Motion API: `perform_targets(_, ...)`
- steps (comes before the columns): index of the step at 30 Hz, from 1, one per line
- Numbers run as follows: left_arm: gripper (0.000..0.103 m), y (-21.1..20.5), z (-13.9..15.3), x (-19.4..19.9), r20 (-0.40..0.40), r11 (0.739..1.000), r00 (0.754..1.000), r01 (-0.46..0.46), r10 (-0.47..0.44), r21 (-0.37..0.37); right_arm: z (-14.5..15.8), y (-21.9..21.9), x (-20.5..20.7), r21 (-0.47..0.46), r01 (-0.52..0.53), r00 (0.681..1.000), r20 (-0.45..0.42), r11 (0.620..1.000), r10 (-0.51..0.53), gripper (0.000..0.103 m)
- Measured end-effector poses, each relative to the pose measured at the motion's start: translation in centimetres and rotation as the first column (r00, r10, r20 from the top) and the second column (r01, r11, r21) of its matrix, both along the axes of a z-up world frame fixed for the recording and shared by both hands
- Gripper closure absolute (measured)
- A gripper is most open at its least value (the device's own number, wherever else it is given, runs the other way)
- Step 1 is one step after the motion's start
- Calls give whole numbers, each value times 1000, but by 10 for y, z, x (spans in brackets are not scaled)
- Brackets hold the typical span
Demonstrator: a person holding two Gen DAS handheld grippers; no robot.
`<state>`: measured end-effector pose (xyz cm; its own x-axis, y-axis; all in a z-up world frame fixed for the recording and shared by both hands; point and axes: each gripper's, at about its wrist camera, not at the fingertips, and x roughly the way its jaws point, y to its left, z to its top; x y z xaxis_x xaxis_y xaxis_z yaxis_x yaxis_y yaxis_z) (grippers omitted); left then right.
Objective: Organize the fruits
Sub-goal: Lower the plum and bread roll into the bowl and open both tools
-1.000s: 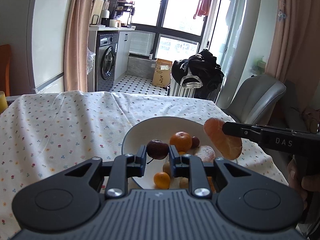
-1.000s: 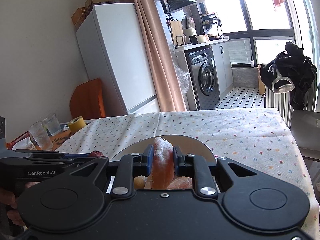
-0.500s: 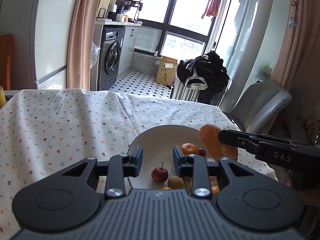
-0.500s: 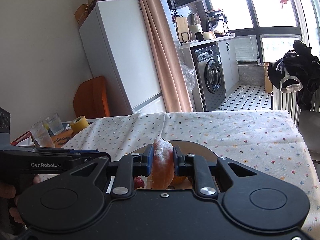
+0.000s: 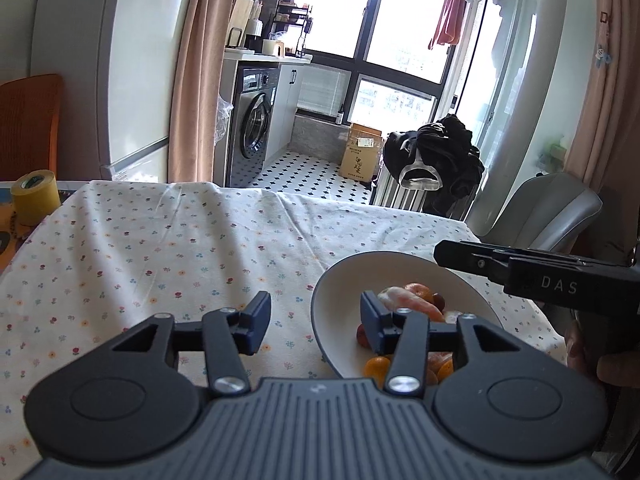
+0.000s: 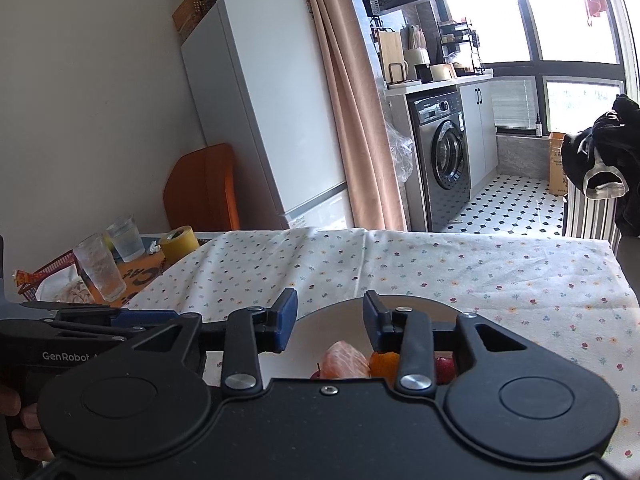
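We hold right gripper wide open, empty; peeled orange lower centre, below jaws, in bowl. Left gripper open, empty.

Floral-clothed table, white bowl

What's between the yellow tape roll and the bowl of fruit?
Just bare flowered tablecloth lies between the tape and the bowl, seen in the left wrist view.

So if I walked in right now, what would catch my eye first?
Probably the white bowl of fruit on the flowered tablecloth, with a peeled orange lying on top of the pile. Two black grippers hover over it, the left gripper and the right gripper, both open and empty.
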<state>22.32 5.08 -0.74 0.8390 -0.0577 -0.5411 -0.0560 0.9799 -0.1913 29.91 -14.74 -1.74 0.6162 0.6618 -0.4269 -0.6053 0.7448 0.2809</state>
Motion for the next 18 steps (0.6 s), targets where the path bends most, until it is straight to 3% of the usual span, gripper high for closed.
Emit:
perform_targets(12,31,-1,5,-27,27,999,999,-43,43,-1,4,-21,-28,6,24,1000,-7,1000,-24,57)
perform_targets(18,24,-4,12,-47,56,999,997,-53,52,12,10,-32,-47,20,39,999,18,999,-39,42)
